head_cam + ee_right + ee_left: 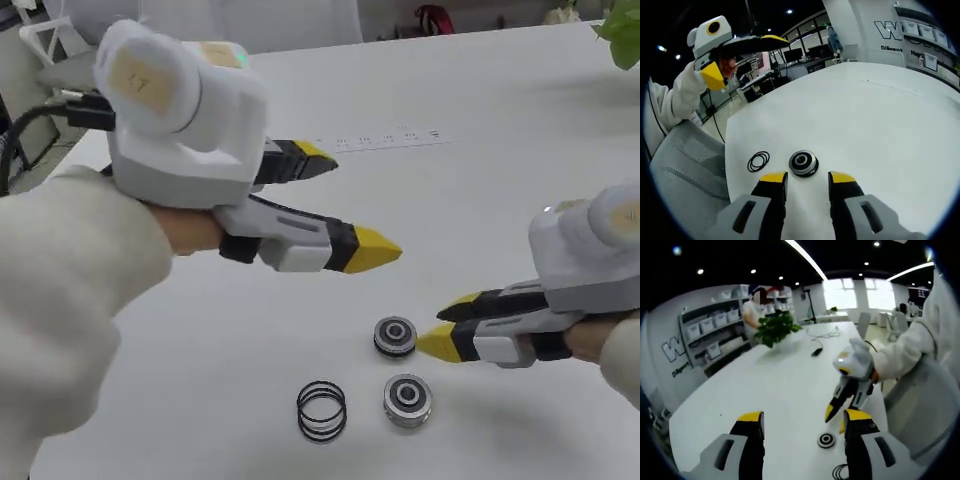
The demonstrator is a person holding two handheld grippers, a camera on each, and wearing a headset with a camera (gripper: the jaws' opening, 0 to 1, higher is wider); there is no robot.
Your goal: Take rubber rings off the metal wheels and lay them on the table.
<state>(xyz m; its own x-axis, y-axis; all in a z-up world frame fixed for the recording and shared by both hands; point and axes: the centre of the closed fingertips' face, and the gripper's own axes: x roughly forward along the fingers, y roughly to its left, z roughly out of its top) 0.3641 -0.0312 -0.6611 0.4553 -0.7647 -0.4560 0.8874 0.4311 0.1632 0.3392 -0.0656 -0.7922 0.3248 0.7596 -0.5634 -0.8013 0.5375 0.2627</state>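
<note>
We hold the left gripper (pixel 362 207) raised, jaws wide, empty. The right gripper (pixel 435 327), jaws narrowly apart and empty, sits just right of the far wheel (pixel 395 336). Loose rings (pixel 321 410) lie on the table (pixel 500 150), left of the near wheel (pixel 408 399).

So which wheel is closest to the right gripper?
The far wheel, just off the right gripper tips; the other wheel lies beside the loose rings.
</note>
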